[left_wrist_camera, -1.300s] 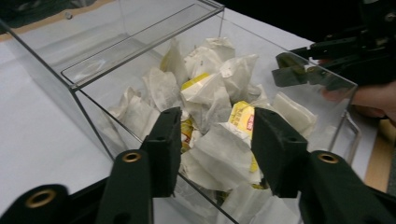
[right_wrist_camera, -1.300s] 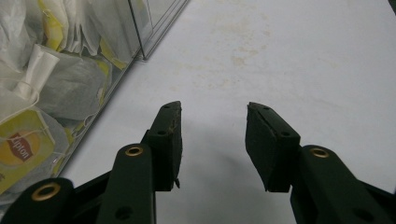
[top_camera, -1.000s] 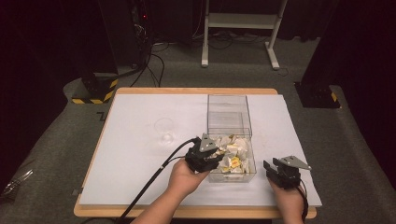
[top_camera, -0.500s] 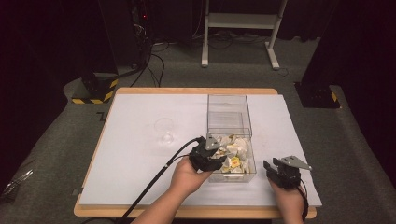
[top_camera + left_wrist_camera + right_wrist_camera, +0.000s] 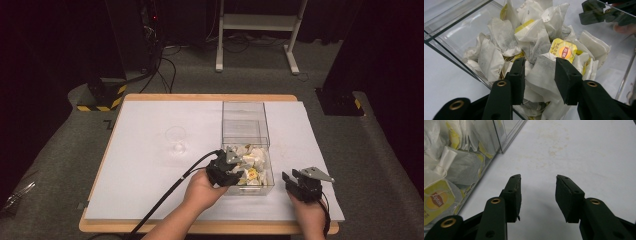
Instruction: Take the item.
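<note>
A clear plastic box (image 5: 247, 145) stands on the white table (image 5: 150, 190), split by a wall into an empty far half and a near half heaped with tea bags (image 5: 250, 162), so the pile sits close to the person and is easy to reach from above. The left gripper (image 5: 540, 75) is dipped into that near half from the left side; its jaws have just been closing, and a white tea bag (image 5: 541, 75) lies between them with the pads at its edges, though I cannot tell whether they press it yet. Just past the right jaw lies a yellow tag (image 5: 562, 50), which suggests the grip is aimed at the bag's soft body and not at its string. The right gripper (image 5: 537, 195) rests low over bare table just to the right of the box, jaws partly open with nothing between them, probably parked there to stay out of the way and to be ready to steady the box. A clear glass (image 5: 176, 140) stands on the table to the left of the box, likely where a bag would go.
</note>
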`<state>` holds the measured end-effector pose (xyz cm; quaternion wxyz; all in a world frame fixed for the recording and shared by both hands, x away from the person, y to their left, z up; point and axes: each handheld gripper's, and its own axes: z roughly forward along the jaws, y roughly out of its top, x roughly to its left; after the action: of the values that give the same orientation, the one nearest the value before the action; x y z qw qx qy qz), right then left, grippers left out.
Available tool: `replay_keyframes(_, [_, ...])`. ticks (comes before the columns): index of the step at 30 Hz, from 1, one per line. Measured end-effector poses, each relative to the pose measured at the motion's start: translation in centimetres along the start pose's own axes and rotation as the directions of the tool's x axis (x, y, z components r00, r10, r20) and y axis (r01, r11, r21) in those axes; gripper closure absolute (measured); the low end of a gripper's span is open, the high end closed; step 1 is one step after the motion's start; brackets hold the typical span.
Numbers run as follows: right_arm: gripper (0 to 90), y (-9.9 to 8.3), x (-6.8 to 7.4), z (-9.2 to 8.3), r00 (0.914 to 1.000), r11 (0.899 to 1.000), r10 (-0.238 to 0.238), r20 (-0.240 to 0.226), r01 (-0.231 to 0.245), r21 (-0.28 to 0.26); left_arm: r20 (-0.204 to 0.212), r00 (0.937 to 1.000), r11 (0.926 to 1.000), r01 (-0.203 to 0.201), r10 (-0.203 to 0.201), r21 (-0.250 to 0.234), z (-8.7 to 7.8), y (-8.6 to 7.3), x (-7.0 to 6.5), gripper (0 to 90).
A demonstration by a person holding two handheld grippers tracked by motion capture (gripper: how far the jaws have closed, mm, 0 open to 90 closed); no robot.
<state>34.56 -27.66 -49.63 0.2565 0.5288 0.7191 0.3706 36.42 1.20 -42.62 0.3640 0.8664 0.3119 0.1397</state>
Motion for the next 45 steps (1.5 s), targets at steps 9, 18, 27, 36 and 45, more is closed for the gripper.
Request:
replay_keyframes(9, [55.9,0.0,-0.1,0.0,1.0,1.0,0.007,-0.006,-0.007,-0.001,0.007,1.0,1.0,0.005,-0.005,-0.002,-0.3,-0.2,0.4,80.1])
replay_keyframes(18, [56.0,0.0,-0.1,0.0,0.9998,1.0,0.019,-0.008,-0.019,0.0,0.04,0.9991,0.9993,-0.01,0.011,-0.035,-0.5,-0.6,0.2,90.0])
replay_keyframes(27, [56.0,0.0,-0.1,0.0,0.9998,1.0,0.017,-0.006,-0.017,-0.002,0.042,0.9991,0.9909,0.005,0.0,-0.135,-1.5,-0.7,0.4,90.0])
replay_keyframes(36, [56.0,0.0,-0.2,0.0,0.9998,1.0,0.017,-0.008,-0.017,-0.002,0.038,0.9992,0.9839,0.014,-0.007,-0.178,-2.2,-0.7,0.7,90.0])
replay_keyframes(45, [56.0,0.0,-0.2,0.0,0.9998,1.0,0.018,-0.009,-0.018,-0.004,0.036,0.9993,0.974,0.022,-0.015,-0.225,-3.1,-0.3,0.8,90.0])
